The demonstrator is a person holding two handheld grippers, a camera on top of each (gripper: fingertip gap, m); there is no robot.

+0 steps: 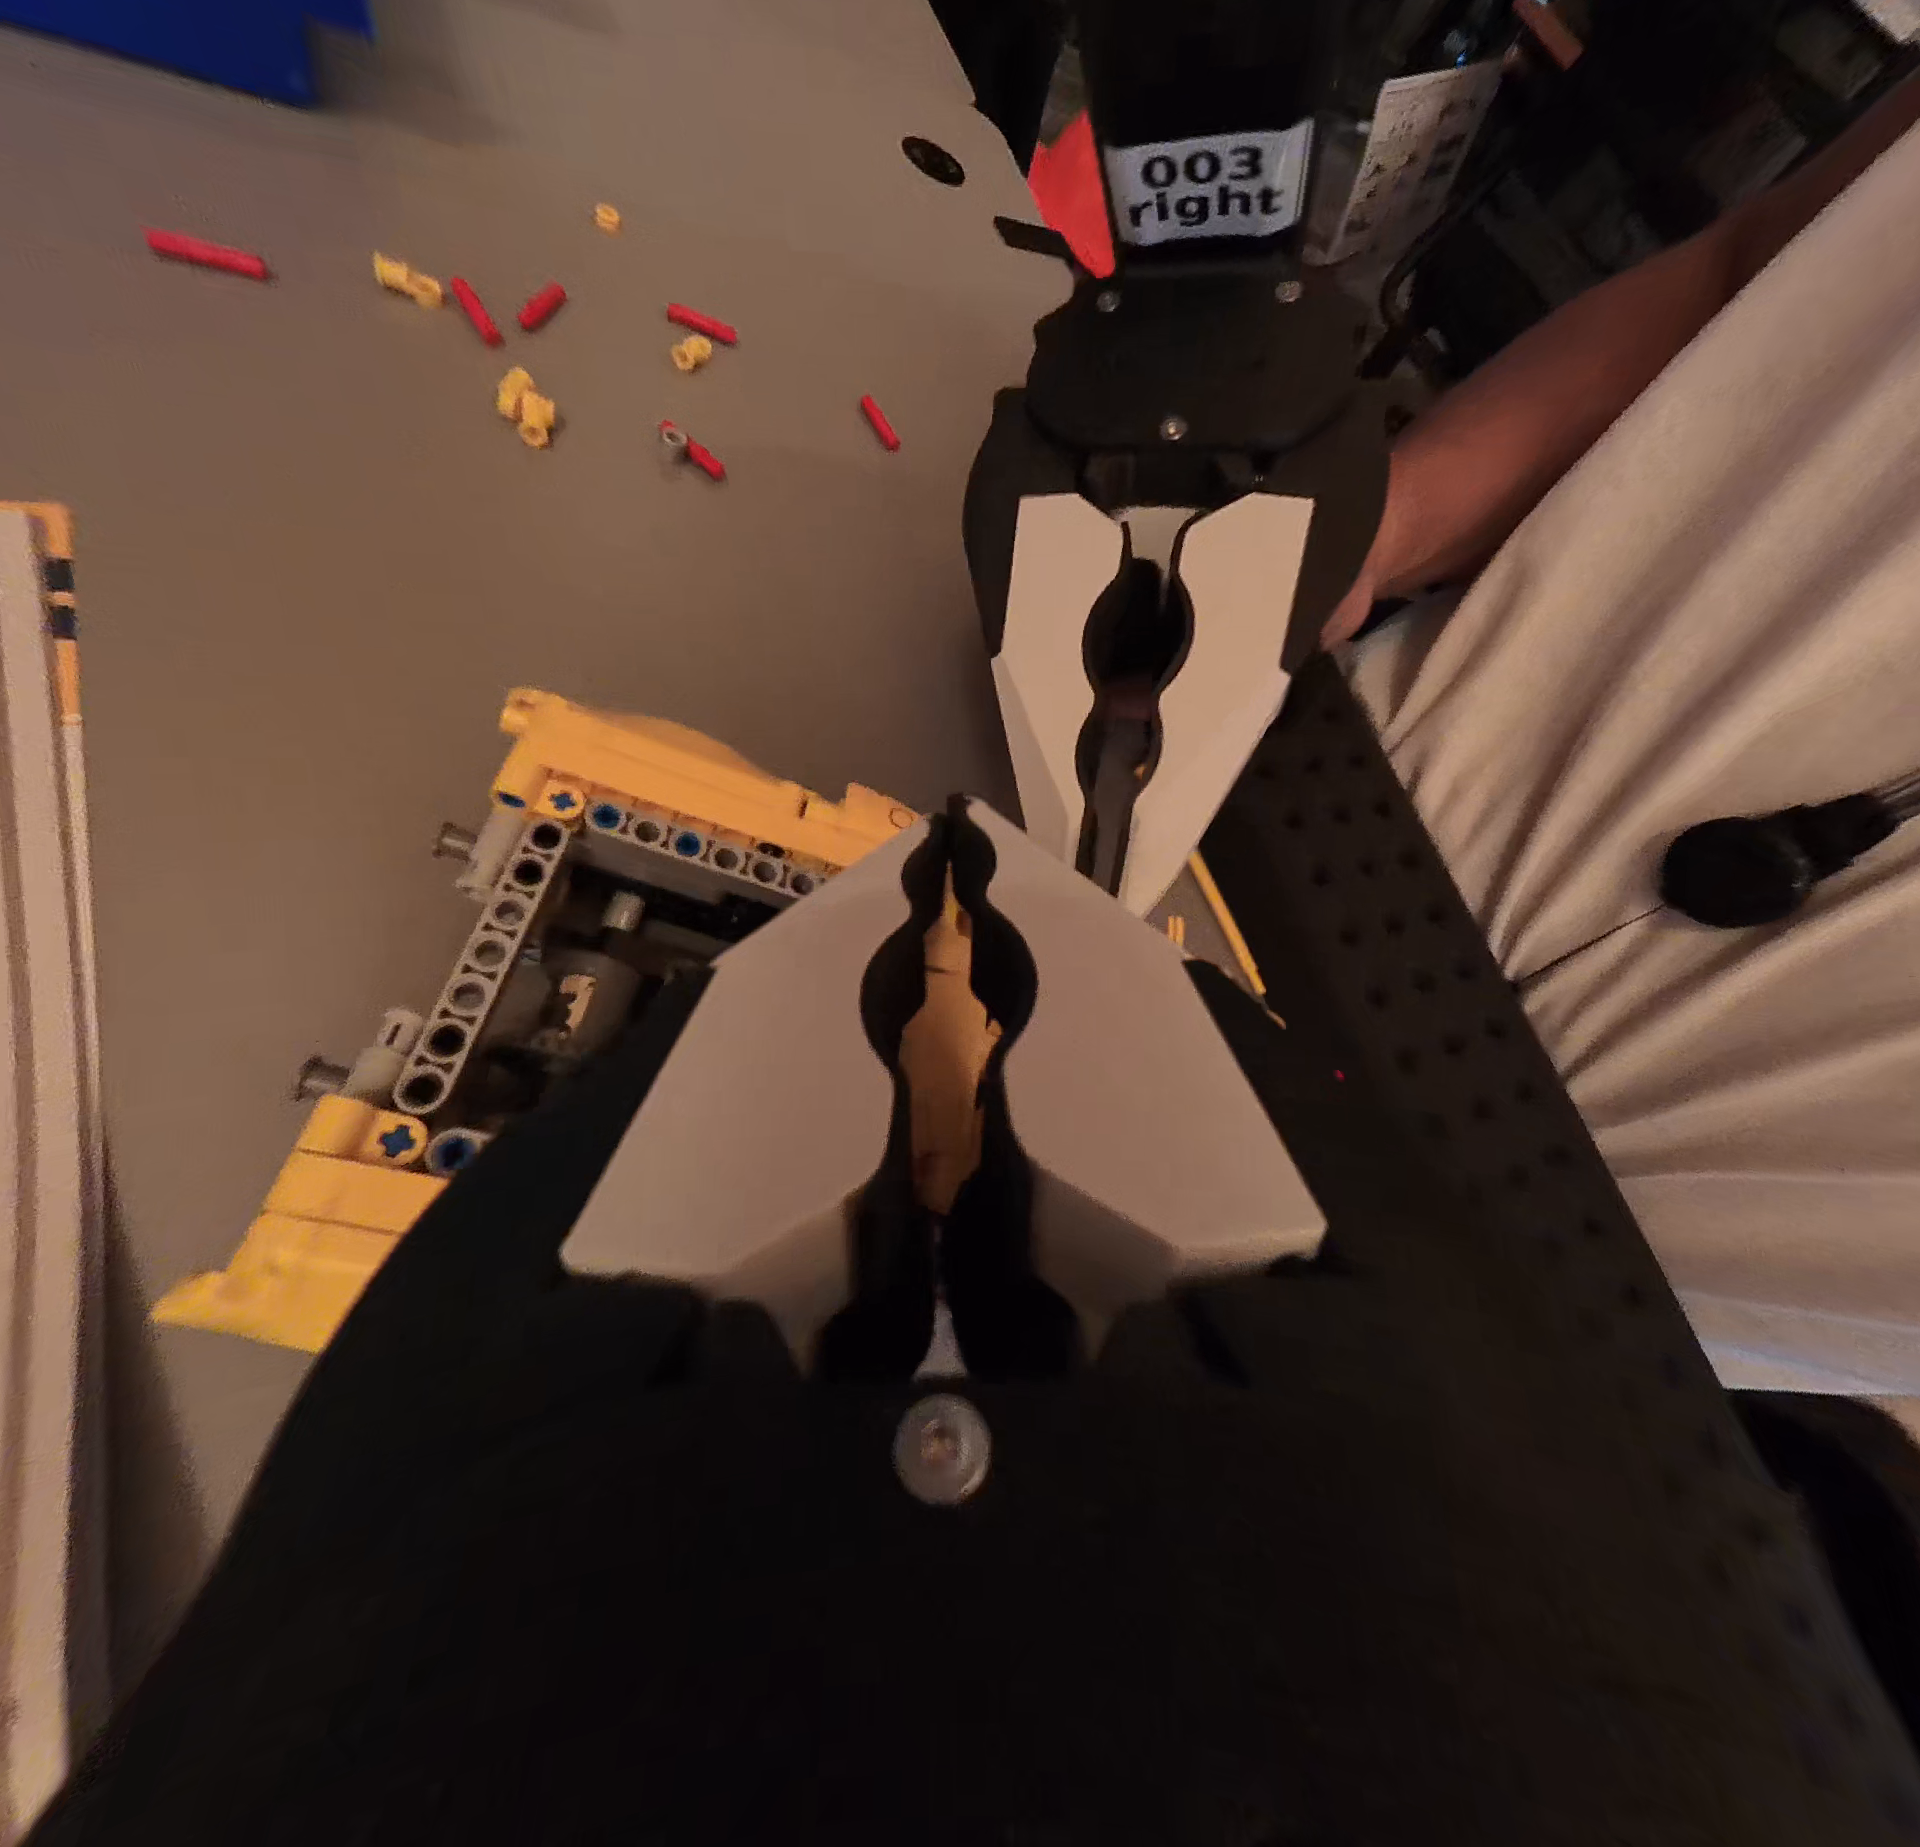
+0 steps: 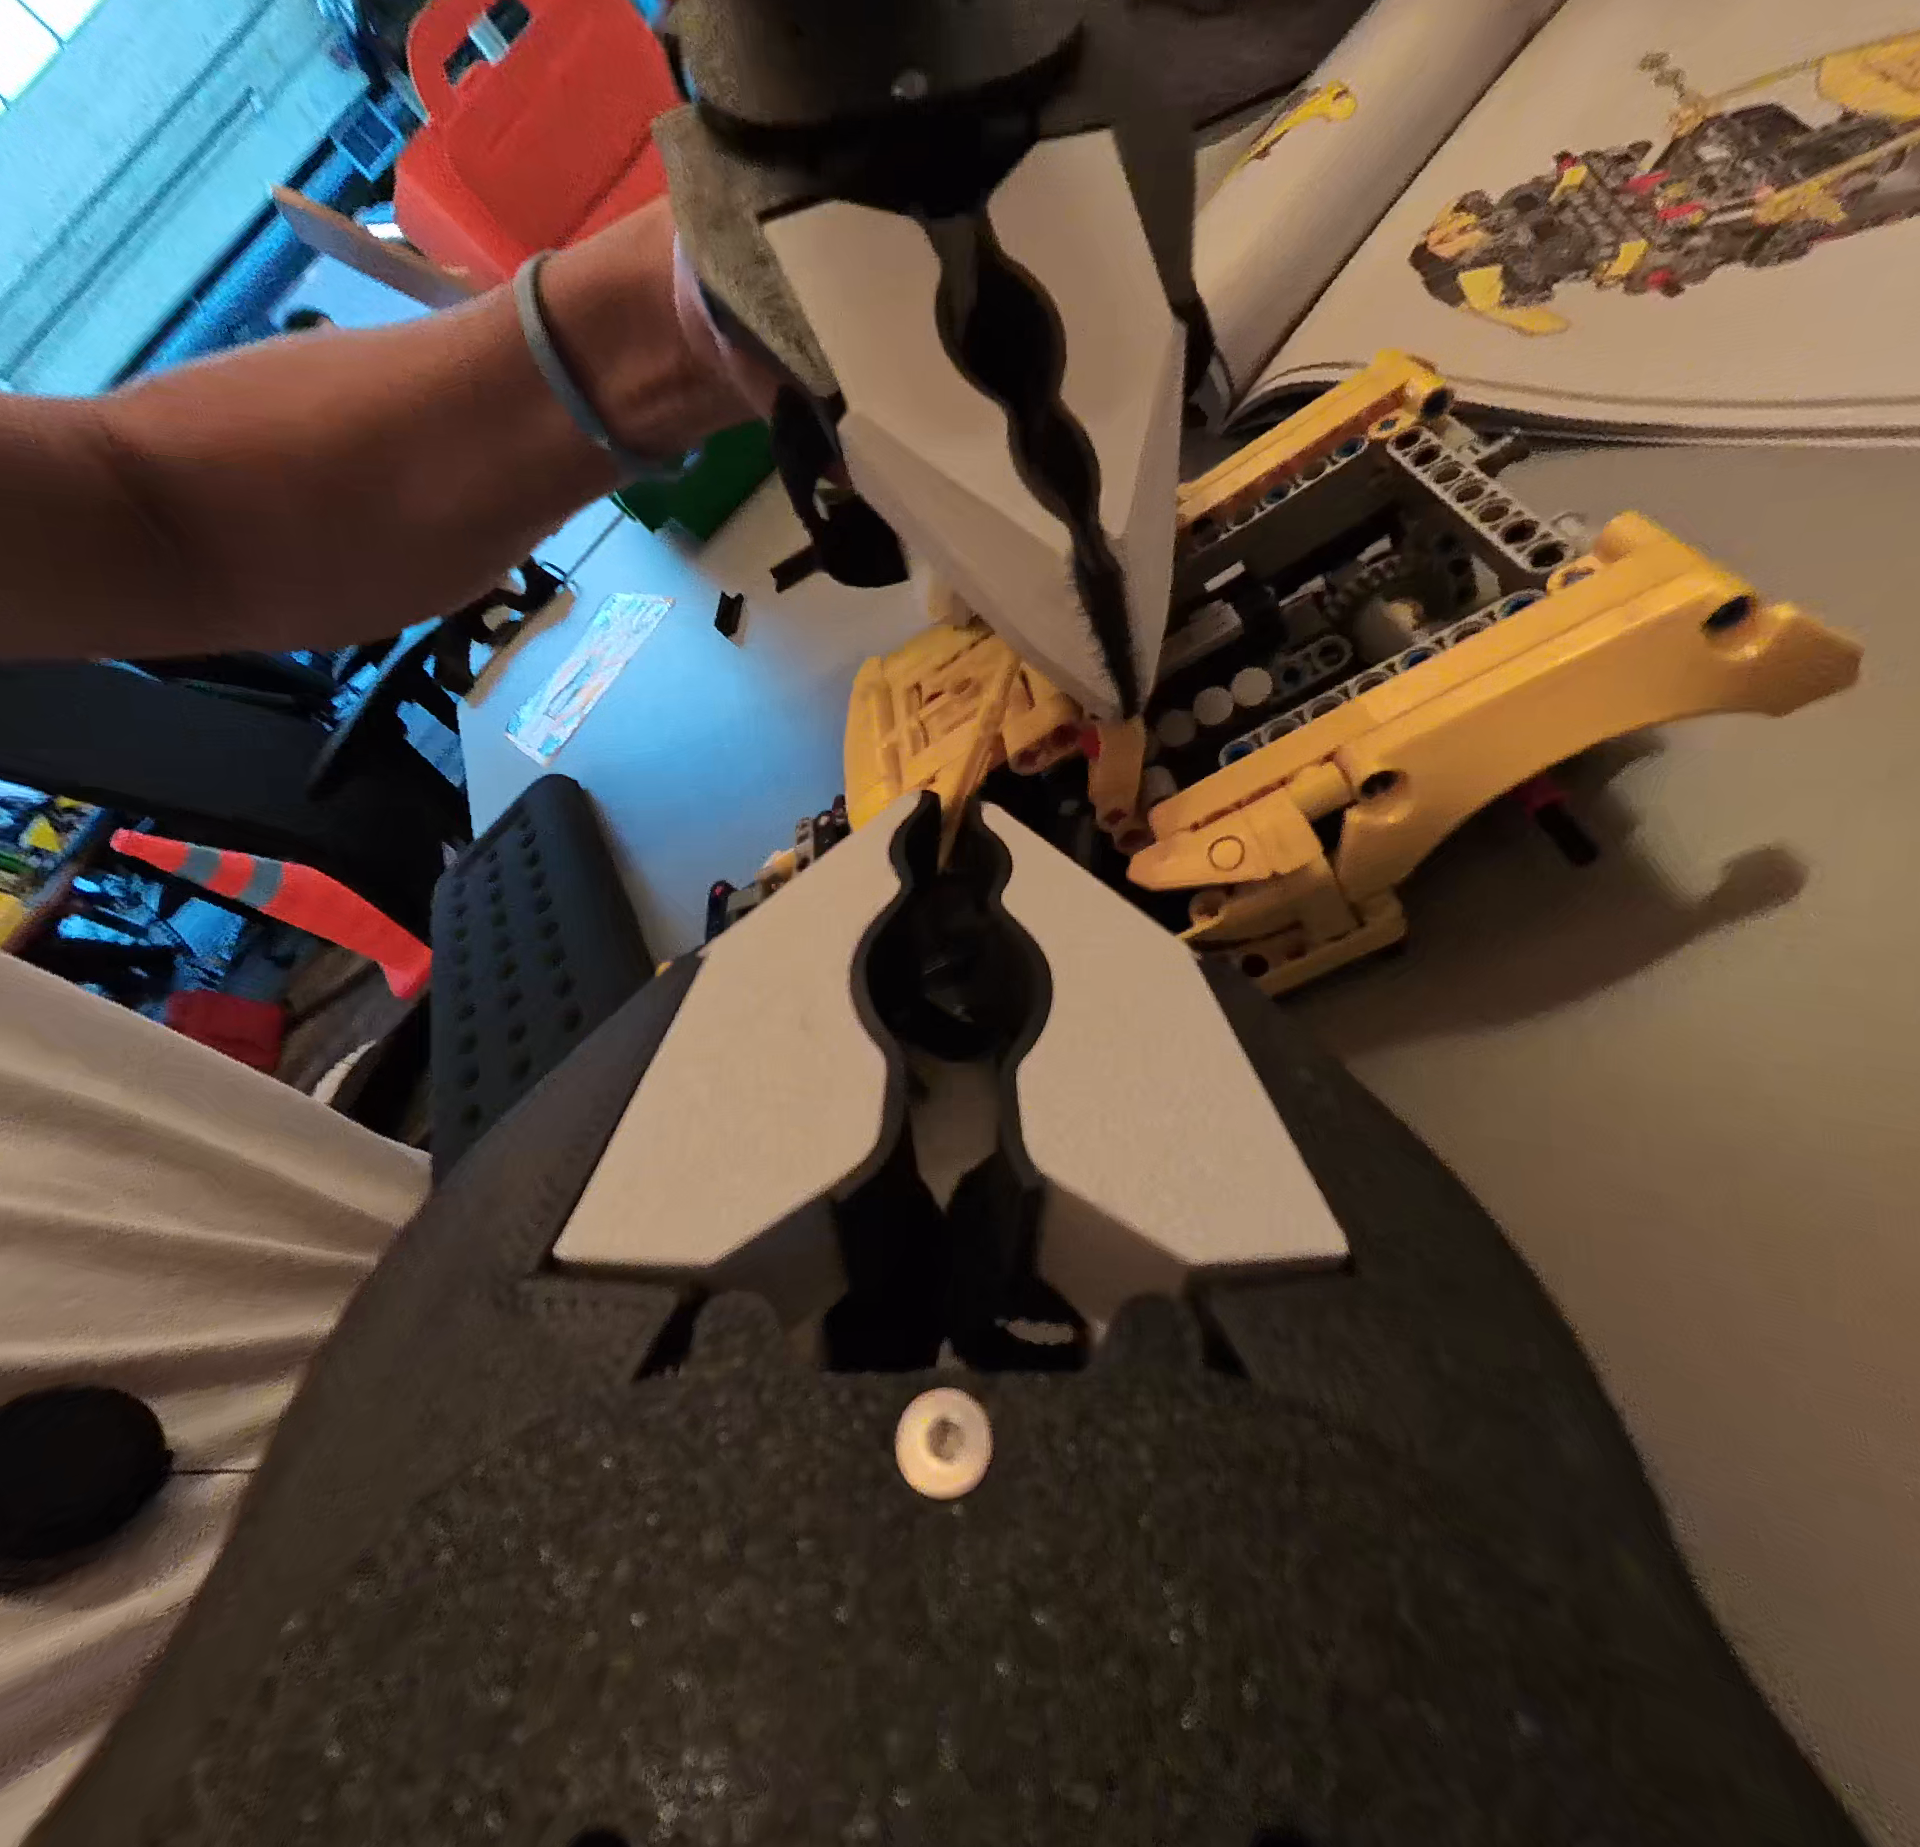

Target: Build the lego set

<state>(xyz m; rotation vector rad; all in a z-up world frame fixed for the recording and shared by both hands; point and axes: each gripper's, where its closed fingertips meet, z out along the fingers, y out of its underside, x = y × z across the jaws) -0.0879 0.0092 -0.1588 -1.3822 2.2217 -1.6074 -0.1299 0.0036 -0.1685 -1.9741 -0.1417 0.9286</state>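
Note:
The yellow and grey lego model [image 1: 582, 841] lies on the grey table [image 1: 312, 602]; it also shows in the right wrist view [image 2: 1455, 717]. My left gripper [image 1: 951, 826] is shut, with its tips over the model. In the right wrist view the left gripper [image 2: 1127, 696] comes from above and its closed tips touch a small yellow part [image 2: 1122, 758] of the model. My right gripper [image 2: 940, 826] is shut on a thin yellow rod [image 2: 977, 758] that runs up towards the model. In the left wrist view the right gripper [image 1: 1117, 878] stands just beyond my left tips, with the rod [image 1: 1231, 930] sticking out.
Loose red pins [image 1: 478, 311] and yellow connectors [image 1: 530, 410] lie scattered on the far table. An open instruction booklet [image 2: 1558, 239] lies behind the model. A black perforated chair back [image 2: 520, 945] stands at the table edge. A person's forearm [image 2: 312, 488] reaches in from the left. Both grippers' tips are close together, under 4 cm apart.

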